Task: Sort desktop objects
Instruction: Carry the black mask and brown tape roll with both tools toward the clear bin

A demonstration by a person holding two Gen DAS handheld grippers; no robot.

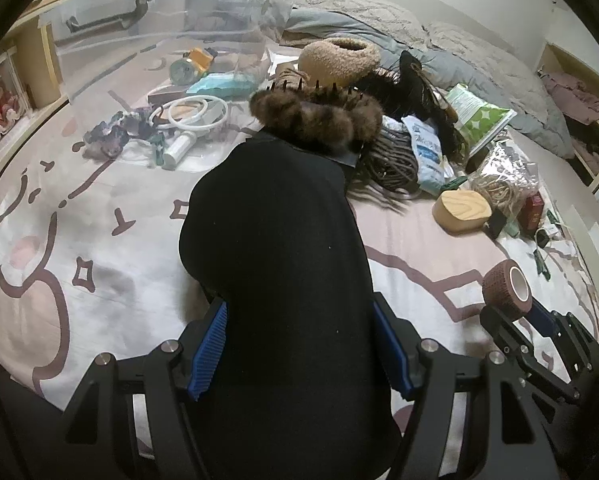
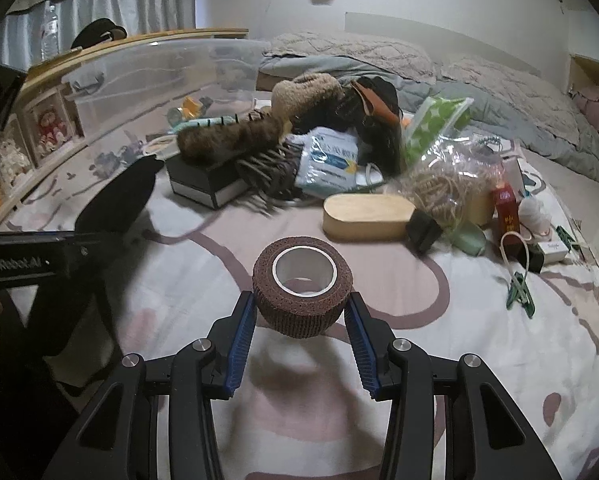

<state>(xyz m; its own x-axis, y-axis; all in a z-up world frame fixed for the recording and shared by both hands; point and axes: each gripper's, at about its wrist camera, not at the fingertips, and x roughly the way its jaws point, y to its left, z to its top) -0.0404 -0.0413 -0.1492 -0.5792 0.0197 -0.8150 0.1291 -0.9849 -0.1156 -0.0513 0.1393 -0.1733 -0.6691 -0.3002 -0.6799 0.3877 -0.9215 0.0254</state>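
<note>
Both grippers are carrying loads above the pink-and-white patterned bedsheet [image 2: 439,320]. The left gripper [image 1: 299,356] is pinching a soft black fabric item [image 1: 275,240] between its blue ribbed pads [image 1: 209,350]; the cloth is bulging well past the fingers and blocking much of that view. The right gripper [image 2: 301,344] is clamping one brown roll of cohesive bandage [image 2: 303,296], core opening facing up, pads pressing its two flanks and the roll hanging just clear of the sheet. The clear plastic storage bin [image 1: 139,24] is sitting at the far left of the bed with a few small items already inside, looking like the likely destination. Judgement: the roll is squashy, so grip pressure wants holding steady and the roll kept level during travel; the limp black fabric may drag or snag on the pile, so it is wanting a lift well above the clutter before moving across. Count in view: one bandage roll, one black fabric item, one bin, one light wooden oval box [image 2: 369,216], one brown fur-trimmed hair comb [image 1: 319,114], one green plastic clip [image 2: 519,292], two grippers.
</note>
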